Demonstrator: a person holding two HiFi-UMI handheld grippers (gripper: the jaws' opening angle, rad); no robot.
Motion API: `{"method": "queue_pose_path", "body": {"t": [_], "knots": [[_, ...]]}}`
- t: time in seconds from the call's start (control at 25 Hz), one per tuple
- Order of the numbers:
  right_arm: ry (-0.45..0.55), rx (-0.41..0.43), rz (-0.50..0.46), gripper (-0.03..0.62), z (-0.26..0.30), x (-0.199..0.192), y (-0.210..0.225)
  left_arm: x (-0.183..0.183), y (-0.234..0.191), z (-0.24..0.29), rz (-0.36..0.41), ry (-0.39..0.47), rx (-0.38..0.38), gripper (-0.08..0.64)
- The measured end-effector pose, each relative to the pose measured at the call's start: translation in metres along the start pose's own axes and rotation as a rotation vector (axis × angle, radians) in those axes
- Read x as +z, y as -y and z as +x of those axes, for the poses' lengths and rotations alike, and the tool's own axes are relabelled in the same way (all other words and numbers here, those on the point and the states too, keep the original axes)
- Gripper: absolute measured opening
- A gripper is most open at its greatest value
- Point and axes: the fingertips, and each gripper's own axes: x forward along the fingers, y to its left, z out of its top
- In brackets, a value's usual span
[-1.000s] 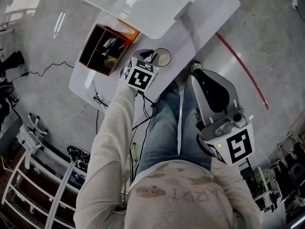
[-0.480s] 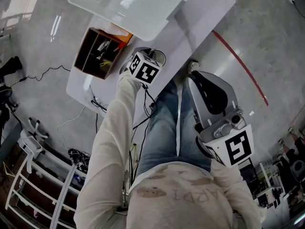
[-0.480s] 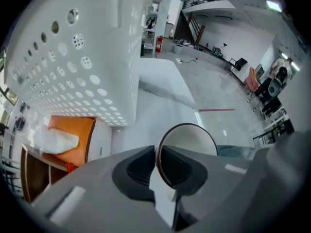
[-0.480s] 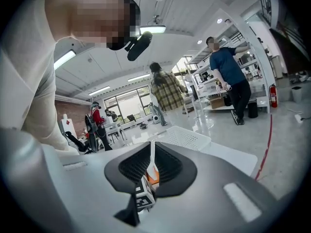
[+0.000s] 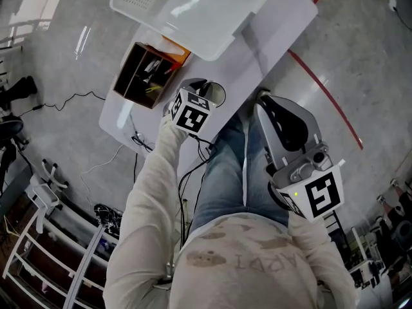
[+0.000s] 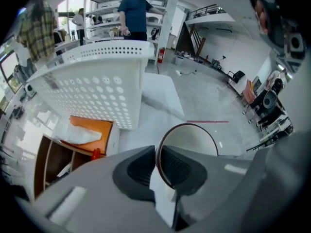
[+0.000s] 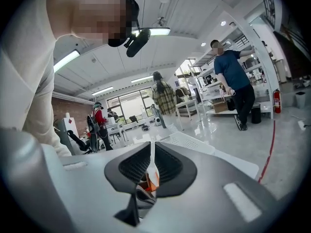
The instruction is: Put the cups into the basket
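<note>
A white cup with a dark rim (image 5: 215, 94) hangs over the near edge of the white table (image 5: 270, 37), and my left gripper (image 5: 203, 93) is shut on its rim. In the left gripper view the cup (image 6: 192, 140) fills the space ahead of the jaws, whose pads pinch its wall at my left gripper (image 6: 158, 161). The white perforated basket (image 5: 193, 8) stands on the table farther off, and its side wall shows as the basket (image 6: 97, 81). My right gripper (image 5: 266, 96) is held low by the person's legs, shut on nothing, as my right gripper (image 7: 151, 166) also shows.
A brown wooden organiser box (image 5: 145, 76) with an orange packet at its top stands left of the cup, beside the basket. Cables (image 5: 138, 137) trail off the table's near-left edge. A red line (image 5: 328, 95) runs across the floor. People stand at shelving in the background (image 6: 133, 13).
My left gripper keeps its hold on the cup and has shifted only slightly over the table's edge; the head view itself swung a little. The right gripper has stayed put.
</note>
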Motion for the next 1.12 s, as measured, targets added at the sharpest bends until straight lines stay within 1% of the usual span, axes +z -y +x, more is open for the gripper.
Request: {"method": "queue_pose_path", "body": {"t": [0.12, 0.28, 0.4, 0.48, 0.6, 0.68, 0.84, 1.0, 1.12], "knots": [[0.014, 0.020, -0.029, 0.054, 0.000, 0.022, -0.013, 0.019, 0.001, -0.048, -0.049, 0.099, 0.004, 0.040], [0.033, 0.054, -0.052, 0.054, -0.003, 0.053, -0.035, 0.043, 0.004, -0.123, -0.095, 0.231, 0.031, 0.040], [0.046, 0.079, -0.080, 0.052, -0.001, 0.071, -0.049, 0.061, 0.005, -0.176, -0.136, 0.351, 0.056, 0.040], [0.059, 0.094, -0.104, 0.052, 0.002, 0.082, -0.057, 0.072, 0.004, -0.206, -0.161, 0.432, 0.071, 0.040], [0.077, 0.106, -0.118, 0.045, 0.004, 0.100, -0.069, 0.083, 0.008, -0.246, -0.200, 0.525, 0.077, 0.040], [0.091, 0.109, -0.123, 0.029, 0.002, 0.114, -0.076, 0.089, 0.010, -0.268, -0.224, 0.576, 0.079, 0.040], [0.108, 0.132, -0.155, 0.028, 0.001, 0.137, -0.085, 0.098, 0.009, -0.300, -0.265, 0.664, 0.108, 0.041], [0.111, 0.184, -0.179, 0.028, 0.005, 0.153, -0.088, 0.106, 0.008, -0.318, -0.299, 0.716, 0.140, 0.041], [0.121, 0.233, -0.185, 0.028, 0.013, 0.167, -0.081, 0.118, 0.004, -0.326, -0.330, 0.748, 0.178, 0.041]]}}
